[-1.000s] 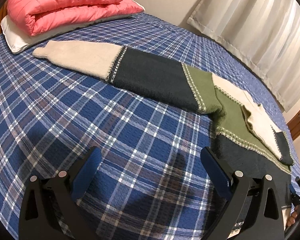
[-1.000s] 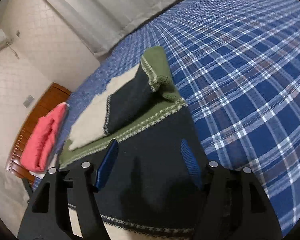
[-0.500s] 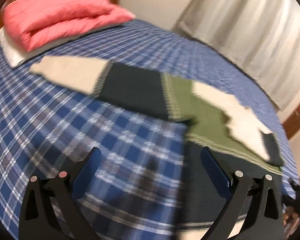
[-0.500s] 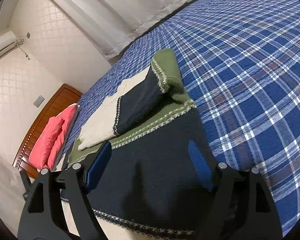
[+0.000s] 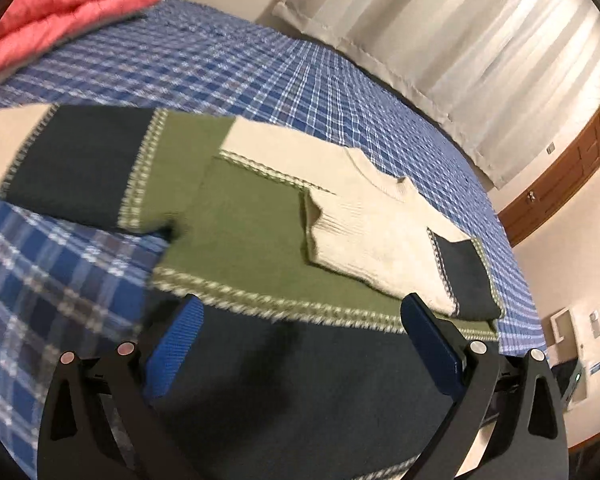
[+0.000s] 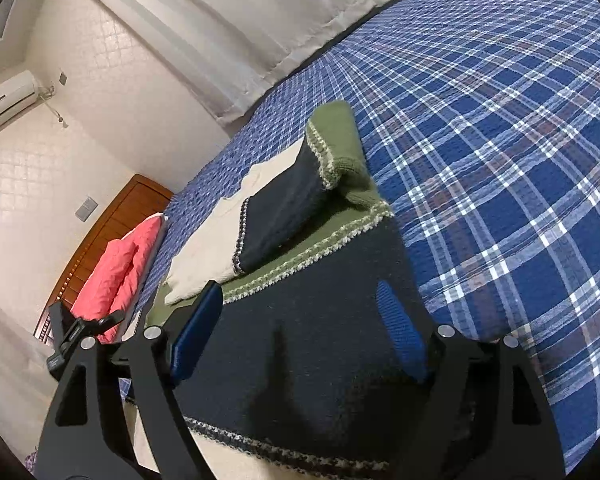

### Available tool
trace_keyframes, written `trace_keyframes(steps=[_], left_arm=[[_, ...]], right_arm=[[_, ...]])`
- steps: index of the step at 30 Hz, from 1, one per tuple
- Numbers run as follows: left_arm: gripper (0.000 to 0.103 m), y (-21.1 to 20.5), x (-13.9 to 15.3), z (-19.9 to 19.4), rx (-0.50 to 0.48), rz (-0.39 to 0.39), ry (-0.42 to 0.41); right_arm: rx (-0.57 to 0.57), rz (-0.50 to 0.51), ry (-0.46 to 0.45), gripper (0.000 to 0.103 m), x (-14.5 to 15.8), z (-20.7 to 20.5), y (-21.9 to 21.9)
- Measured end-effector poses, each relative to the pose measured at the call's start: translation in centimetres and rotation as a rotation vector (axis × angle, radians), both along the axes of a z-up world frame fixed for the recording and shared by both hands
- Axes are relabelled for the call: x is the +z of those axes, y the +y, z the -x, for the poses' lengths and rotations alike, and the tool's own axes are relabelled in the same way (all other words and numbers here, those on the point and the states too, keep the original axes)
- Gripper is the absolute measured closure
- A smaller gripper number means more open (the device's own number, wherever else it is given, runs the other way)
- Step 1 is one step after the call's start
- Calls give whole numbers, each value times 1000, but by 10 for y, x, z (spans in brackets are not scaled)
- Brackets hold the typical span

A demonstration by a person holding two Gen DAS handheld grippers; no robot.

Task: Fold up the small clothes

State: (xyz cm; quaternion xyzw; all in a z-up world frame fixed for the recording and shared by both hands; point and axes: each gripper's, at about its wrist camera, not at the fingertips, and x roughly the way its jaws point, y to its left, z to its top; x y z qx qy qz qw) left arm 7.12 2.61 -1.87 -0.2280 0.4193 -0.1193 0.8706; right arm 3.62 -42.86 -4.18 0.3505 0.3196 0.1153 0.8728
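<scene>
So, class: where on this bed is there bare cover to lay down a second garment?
Bare plaid bedspread lies between the sweater and the curtain, and between its outstretched sleeve and the pink quilt. The folded middle is crowded.

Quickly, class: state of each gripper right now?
Left gripper: open, empty, above the colour-block knitted sweater.
Right gripper: open, empty, above it too.

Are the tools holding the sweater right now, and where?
No. The left tool and right tool are open above the sweater, gripping nothing.

The outstretched sleeve [image 5: 72, 168] is blurred, its cream cuff cut off at the left wrist view's edge.
</scene>
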Motion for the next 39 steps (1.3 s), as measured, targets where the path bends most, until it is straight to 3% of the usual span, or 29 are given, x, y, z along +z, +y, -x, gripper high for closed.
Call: trace_keyframes(steps=[6, 11, 19, 27, 30, 35, 37, 39], left_arm=[[5, -9, -8, -22, 8, 66, 29], [5, -6, -20, -39, 22, 172, 67], [5, -28, -21, -60, -28, 262, 69], [7, -43, -22, -67, -34, 270, 73], [40, -40, -26, -68, 16, 225, 113], [67, -32, -31, -66, 36, 218, 112], [85, -31, -32, -65, 38, 195, 111], [94, -27, -34, -63, 54, 222, 114]], right_arm=[[-2, -5, -5, 24, 0, 3, 0], [-1, -6, -6, 24, -1, 3, -2], [-3, -9, -8, 24, 1, 4, 0], [-4, -13, -10, 24, 2, 4, 0], [-5, -14, -11, 24, 3, 4, 0], [-5, -16, -11, 24, 3, 4, 0], [-4, -15, -11, 24, 3, 4, 0], [-4, -16, -11, 24, 3, 4, 0]])
